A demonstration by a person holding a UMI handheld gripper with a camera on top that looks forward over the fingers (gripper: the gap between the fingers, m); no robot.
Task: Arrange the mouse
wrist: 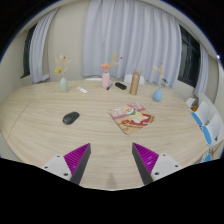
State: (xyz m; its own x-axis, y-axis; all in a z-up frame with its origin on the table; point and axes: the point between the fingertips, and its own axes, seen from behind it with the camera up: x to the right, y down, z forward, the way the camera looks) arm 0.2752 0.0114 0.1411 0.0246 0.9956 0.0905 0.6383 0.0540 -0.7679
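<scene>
A small dark mouse (70, 117) lies on the light wooden table (100, 135), beyond my left finger and well ahead of it. My gripper (111, 160) hovers over the near part of the table, open, with only bare tabletop between its purple pads (77, 156). The mouse is apart from both fingers.
A colourful paper or mat (133, 119) lies ahead to the right. At the back stand a pink bottle (105, 77), a brown cylinder (134, 82), vases (63, 82) and a small dark item (121, 86). Blue-white chairs (205, 125) line the right side. Curtains hang behind.
</scene>
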